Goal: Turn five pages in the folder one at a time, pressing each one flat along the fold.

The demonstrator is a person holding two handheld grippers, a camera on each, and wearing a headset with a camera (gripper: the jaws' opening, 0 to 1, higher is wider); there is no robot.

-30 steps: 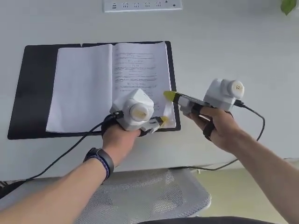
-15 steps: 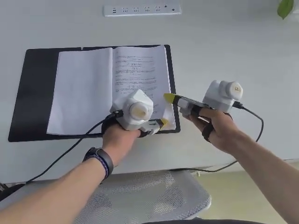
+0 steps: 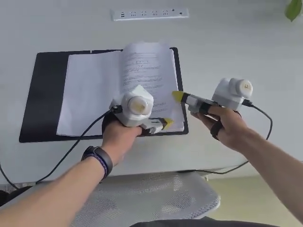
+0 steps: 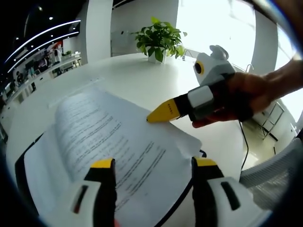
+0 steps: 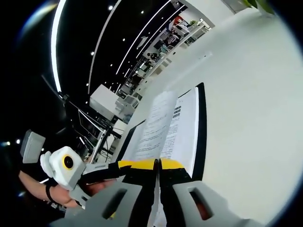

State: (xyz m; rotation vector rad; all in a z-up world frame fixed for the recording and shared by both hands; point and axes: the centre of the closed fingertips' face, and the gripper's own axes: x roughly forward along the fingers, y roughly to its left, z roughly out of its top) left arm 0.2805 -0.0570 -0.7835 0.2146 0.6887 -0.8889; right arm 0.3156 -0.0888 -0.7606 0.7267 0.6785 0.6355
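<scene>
A black folder (image 3: 45,94) lies open on the white table, with a blank sheet (image 3: 92,94) on its left side. The printed right page (image 3: 149,75) bows up off the stack. My right gripper (image 3: 177,96) is shut on this page's outer edge; in the right gripper view the closed yellow tips (image 5: 158,164) meet at the sheet (image 5: 158,120), which rises edge-on ahead. My left gripper (image 3: 163,124) hovers open over the folder's lower right corner. In the left gripper view its jaws (image 4: 152,164) stand apart above the printed page (image 4: 109,132), and the right gripper (image 4: 151,117) pinches the edge ahead.
A white power strip (image 3: 150,13) lies at the back of the table. Cables (image 3: 71,151) trail from both grippers over the front edge. A mesh chair (image 3: 151,194) sits below. A potted plant (image 4: 158,40) stands far off on the table.
The printed right page has bowed up off the stack, its top now above the folder's back edge. The head camera has shifted. Both grippers stay near the folder's right edge.
</scene>
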